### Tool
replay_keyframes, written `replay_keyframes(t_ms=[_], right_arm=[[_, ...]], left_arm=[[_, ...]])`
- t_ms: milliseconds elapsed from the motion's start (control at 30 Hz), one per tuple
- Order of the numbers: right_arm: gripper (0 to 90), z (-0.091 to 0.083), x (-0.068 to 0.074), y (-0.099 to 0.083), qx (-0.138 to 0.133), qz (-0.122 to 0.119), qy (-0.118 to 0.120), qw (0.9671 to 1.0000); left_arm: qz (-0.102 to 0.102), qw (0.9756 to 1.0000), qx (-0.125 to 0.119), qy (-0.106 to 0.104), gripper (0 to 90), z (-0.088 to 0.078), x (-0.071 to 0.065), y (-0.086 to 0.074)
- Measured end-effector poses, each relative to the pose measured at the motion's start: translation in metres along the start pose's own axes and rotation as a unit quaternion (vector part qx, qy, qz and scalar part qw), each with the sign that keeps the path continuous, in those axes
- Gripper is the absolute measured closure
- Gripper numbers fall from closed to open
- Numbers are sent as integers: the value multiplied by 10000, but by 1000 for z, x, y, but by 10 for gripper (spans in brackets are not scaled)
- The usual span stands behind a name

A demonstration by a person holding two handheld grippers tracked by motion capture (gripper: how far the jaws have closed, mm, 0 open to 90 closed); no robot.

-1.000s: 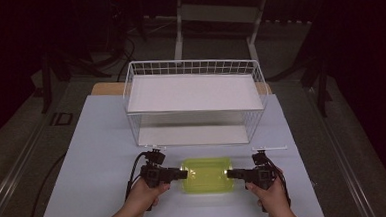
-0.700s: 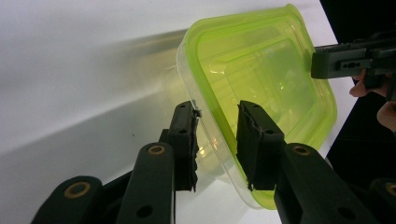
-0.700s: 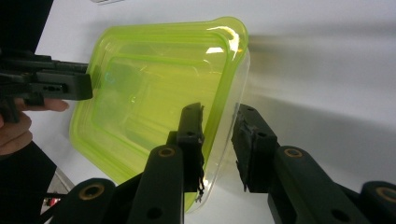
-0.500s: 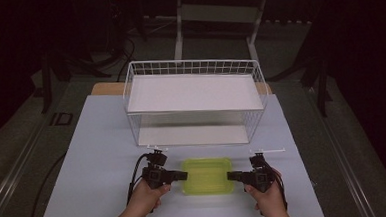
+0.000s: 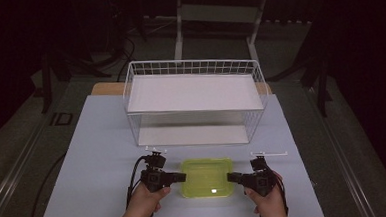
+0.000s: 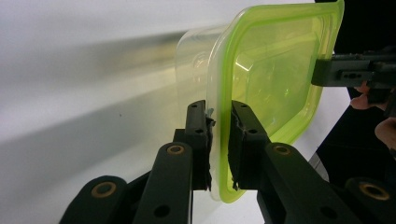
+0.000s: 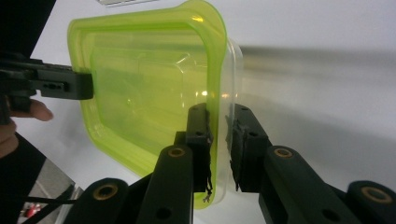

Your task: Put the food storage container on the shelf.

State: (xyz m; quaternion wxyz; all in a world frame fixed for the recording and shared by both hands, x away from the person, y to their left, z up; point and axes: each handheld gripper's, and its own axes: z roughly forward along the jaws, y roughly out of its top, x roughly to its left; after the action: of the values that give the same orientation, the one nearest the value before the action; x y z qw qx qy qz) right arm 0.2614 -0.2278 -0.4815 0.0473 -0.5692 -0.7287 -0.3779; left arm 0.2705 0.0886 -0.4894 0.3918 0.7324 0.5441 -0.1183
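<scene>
Container [image 5: 207, 178] with a green lid is seen on the white table [image 5: 84, 164], before the wire basket [image 5: 195, 101]. Its opposite rims are caught between the jaws of the left gripper [image 5: 180, 177] and right gripper [image 5: 232, 177], which have just been closing and now grip them.

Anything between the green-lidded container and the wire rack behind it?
Nothing visible. Bare table lies between the green-lidded container and the wire rack, whose open front faces it. The left hand-held gripper and right hand-held gripper have just been closing on the lid's opposite rims.
</scene>
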Motion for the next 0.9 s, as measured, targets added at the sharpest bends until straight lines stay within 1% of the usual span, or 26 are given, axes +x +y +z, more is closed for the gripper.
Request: replay_keyframes(t_ms=[100, 167, 333, 500, 533, 633, 667, 700, 733, 800, 900], right_arm=[[789, 0, 1, 2, -31, -21, 17, 10000], [789, -1, 2, 4, -69, -49, -6, 10000], [789, -6, 9, 12, -238, -178, -9, 9996], [790, -8, 15, 22, -353, -240, 19, 9991], [790, -8, 16, 24, -381, -259, 9, 9989], [790, -9, 18, 31, -473, -296, 58, 9984], [790, -9, 18, 31, -473, -296, 58, 9984], [790, -10, 20, 34, -522, -344, 62, 9980], [791, -11, 21, 38, -576, -395, 65, 9975], [791, -9, 22, 42, -620, -433, 10, 9971], [790, -6, 20, 50, -642, -406, 18, 9971]], left_arm=[[31, 10000, -94, 4, 803, -5, -3, 2], [91, 9998, -166, 35, 803, -7, -5, 3], [136, 9994, -314, -16, 804, -15, -5, 10], [181, 9988, -454, -55, 806, -24, -3, 18], [174, 9985, -504, -87, 806, -26, -3, 20], [304, 9969, -692, -196, 806, -30, -1, 25], [304, 9969, -692, -196, 806, -30, -1, 25], [321, 9963, -766, -214, 806, -31, 1, 27], [333, 9961, -788, -218, 806, -32, 2, 28], [358, 9954, -870, -205, 806, -32, 3, 31], [365, 9941, -989, -247, 807, -33, 6, 36]])
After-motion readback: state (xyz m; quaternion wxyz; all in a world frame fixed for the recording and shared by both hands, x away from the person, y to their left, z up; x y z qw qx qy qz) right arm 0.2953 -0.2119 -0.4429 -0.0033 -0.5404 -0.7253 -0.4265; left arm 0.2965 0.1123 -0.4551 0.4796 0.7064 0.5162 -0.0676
